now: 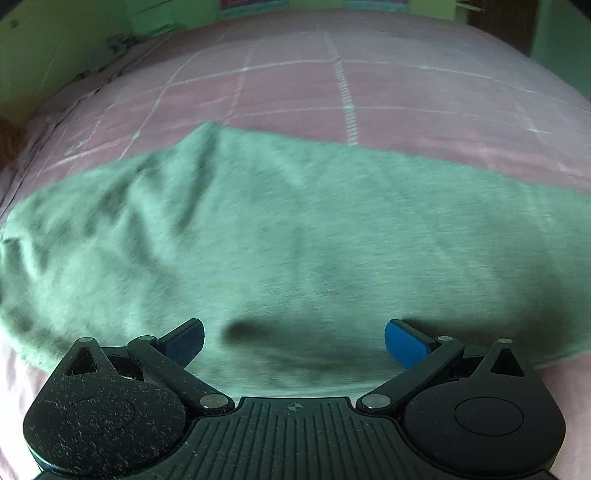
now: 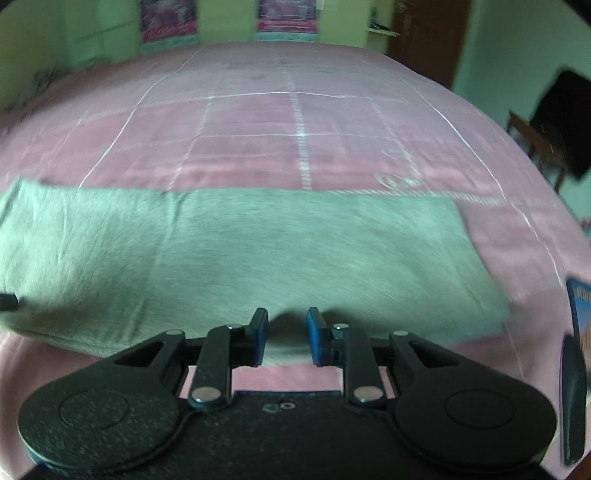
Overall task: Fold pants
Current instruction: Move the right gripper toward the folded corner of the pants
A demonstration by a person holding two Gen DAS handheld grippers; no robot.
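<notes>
Your left gripper (image 1: 293, 341) hangs over the near edge of the grey pants (image 1: 280, 240) with its blue-padded fingers (image 1: 404, 343) spread wide and nothing between them; only its shadow falls on the cloth. In your left wrist view the pants lie as a broad band across the pink bedspread (image 1: 424, 88), rumpled into soft ridges at the left end and smooth toward the right, where they run out of view. The bedspread carries a grid of thin white lines. Behind it stands a green wall (image 1: 55, 40).

Your right gripper (image 2: 287, 338) sits low at the near hem of the pants (image 2: 258, 251), its jaws parted only narrowly. The cloth lies below and beyond the pads, not pinched, so this gripper holds nothing. Here the pants look like a flat, doubled strip lying crosswise on the bedspread (image 2: 258, 133), their right end cut square and resting well short of the bed's right side.

At the far wall hang two pink posters (image 2: 168, 20); their print is too blurred to read. A dark wooden door (image 2: 428, 37) stands further right, and a wooden chair (image 2: 535, 144) beside the bed. At the right edge a blue card (image 2: 580, 314) with some print shows, but you cannot read it either.
</notes>
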